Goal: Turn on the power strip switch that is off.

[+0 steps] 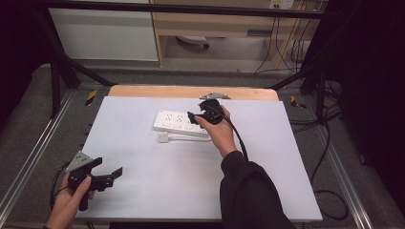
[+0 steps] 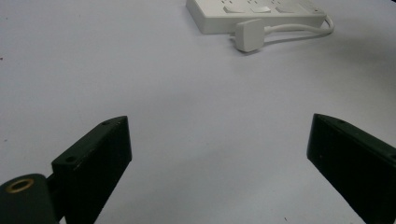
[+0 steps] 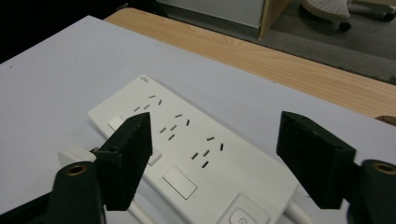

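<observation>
Your right tongs [image 3: 212, 161] straddle the white power strip [image 3: 187, 140] mid-bench, parted, not yet gripping; its plug [image 2: 249, 35] lies unplugged beside it; your left tongs [image 2: 219, 158] wait wide open, empty.

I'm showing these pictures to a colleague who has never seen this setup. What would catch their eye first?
Most likely the white power strip lying near the far middle of the pale table, its white plug resting on the table beside it. Next, the right hand-held gripper poised over the strip's right end, jaws open astride it and not pressing on it. The left hand-held gripper sits open at the table's near left corner, holding nothing.
</observation>
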The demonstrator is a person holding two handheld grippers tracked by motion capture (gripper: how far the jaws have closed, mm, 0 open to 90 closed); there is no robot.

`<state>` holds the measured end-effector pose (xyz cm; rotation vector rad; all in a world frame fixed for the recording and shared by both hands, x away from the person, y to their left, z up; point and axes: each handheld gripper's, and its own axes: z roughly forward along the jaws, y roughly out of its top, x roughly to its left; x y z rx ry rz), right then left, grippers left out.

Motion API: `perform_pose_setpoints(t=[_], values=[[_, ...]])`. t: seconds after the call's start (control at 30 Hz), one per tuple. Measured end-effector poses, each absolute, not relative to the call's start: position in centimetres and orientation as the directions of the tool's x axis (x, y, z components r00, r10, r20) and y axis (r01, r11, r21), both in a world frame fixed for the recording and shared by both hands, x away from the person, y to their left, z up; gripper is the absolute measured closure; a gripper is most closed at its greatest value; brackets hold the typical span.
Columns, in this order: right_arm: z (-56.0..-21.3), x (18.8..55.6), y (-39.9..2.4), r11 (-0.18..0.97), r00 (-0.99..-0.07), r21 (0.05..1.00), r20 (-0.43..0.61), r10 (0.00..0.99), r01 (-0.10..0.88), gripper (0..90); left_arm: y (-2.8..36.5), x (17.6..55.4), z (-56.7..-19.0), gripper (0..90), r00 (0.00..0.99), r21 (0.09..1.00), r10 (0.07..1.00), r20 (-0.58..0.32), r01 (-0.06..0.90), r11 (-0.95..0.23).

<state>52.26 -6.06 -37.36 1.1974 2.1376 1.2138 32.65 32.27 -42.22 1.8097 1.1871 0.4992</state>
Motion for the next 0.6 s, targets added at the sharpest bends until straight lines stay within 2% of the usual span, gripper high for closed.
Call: perform_pose_setpoints(t=[0.27, 0.6], values=[[-37.8, 52.7, -5.0, 0.269, -0.564, 0.838, 0.055, 0.824, 0.475, 47.9, 32.3, 32.7, -42.2, 6.5, 0.459, 0.842, 0.879, -0.130, 0.519, -0.146], [-39.4, 53.2, -3.4, 0.282, -0.588, 0.832, 0.064, 0.807, 0.478, 62.7, 32.4, 32.7, -42.2, 6.5, 0.461, 0.843, 0.878, -0.132, 0.518, -0.146]])
